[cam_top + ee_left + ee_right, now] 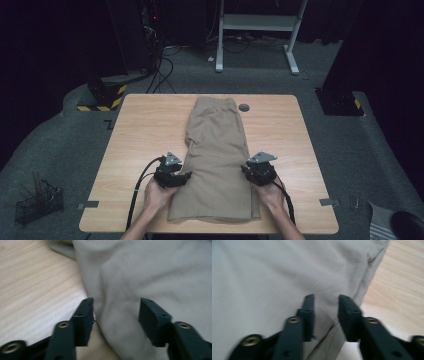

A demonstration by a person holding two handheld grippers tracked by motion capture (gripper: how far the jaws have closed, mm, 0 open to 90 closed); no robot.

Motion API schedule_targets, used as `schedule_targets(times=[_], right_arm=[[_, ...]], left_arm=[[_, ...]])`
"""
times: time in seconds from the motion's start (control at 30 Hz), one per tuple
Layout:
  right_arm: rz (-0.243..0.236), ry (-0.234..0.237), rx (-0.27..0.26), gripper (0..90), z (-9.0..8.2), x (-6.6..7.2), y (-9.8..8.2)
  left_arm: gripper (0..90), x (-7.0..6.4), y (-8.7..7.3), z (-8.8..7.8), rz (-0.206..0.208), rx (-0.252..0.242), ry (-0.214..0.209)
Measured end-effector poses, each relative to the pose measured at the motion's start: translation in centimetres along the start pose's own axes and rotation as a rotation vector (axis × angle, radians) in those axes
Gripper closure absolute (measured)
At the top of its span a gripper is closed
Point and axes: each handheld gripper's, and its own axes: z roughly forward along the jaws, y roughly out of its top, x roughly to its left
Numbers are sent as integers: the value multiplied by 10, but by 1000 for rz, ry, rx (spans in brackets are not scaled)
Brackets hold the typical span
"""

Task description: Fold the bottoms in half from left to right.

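Tan shorts [218, 155] mid-frame: soft, light, limp; grab side edges. Left gripper [116, 312] wide open, right gripper [325, 315] half open, both empty

Room dark; light falls mainly on the table [140, 130], light wood grain top with rounded corners. Small grey round disc [243, 107] set in the tabletop at 12 o'clock. Floor: grey carpet [345, 145]. White desk frame [257, 30] beyond at 12 o'clock. Yellow-black striped base [102, 97] at 10 o'clock, black cables [162, 70] beside it. Wire basket [37, 202] on the floor at 8 o'clock.
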Motion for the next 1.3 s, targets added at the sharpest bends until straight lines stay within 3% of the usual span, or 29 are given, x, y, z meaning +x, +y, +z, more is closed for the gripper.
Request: schedule_targets(times=[0.07, 0.13, 0.2, 0.27, 0.33, 0.43, 0.47, 0.5, 0.53, 0.6, 0.67, 0.73, 0.83, 0.93, 0.97, 1.03, 1.13, 1.23, 1.3], right_arm=[[3, 11, 3, 566, -7, 5, -5], [1, 8, 22, 558, -6, 10, -9], [3, -13, 54, 561, 3, 11, -11], [36, 5, 31, 585, 10, 4, -9], [20, -15, 20, 639, 20, 0, -1], [2, -69, 3, 670, 41, -9, 16], [29, -67, 6, 642, 46, -15, 21], [46, -75, 12, 587, 50, -20, 25], [58, -87, 21, 542, 52, -23, 27], [78, -86, 17, 507, 46, -26, 27], [78, -64, -12, 504, 30, -20, 19], [70, -39, -3, 502, 21, -15, 12], [66, 18, -5, 545, 11, -6, 2], [25, 27, 9, 627, 11, 7, 1], [12, 15, 34, 678, 14, 10, 0], [-3, 21, 27, 833, 15, 10, -4], [-55, -7, 34, 889, 9, 10, -9], [-63, 10, 39, 887, 4, 9, -13], [-79, 0, 45, 799, 1, 12, -13]], left_arm=[[457, -1, -5, -2, -1, 3, 1], [574, -1, -8, 0, 6, 6, -6], [695, -1, -9, 4, 29, -13, 33], [786, 4, -4, 10, 20, -32, 65], [834, 10, 6, 21, 40, -36, 116], [837, 27, 25, 39, 3, -40, 154], [771, 27, 25, 39, 3, -40, 154], [685, 36, 31, 42, -41, -38, 173], [613, 39, 31, 39, -66, -33, 168], [518, 39, 26, 27, -73, -36, 134], [493, 34, 14, 13, -65, -45, 105], [497, 30, 2, 6, -60, -53, 84], [603, 24, -10, 4, -68, -51, 27], [743, 17, -12, 4, -46, -50, 17], [790, 15, -12, 4, -35, -45, 20], [862, 10, -14, 2, -10, -42, 29], [885, 7, -21, -4, 4, -47, -1], [880, 1, -26, -10, 22, -35, -17], [788, 3, -22, -13, 14, -50, -13]])
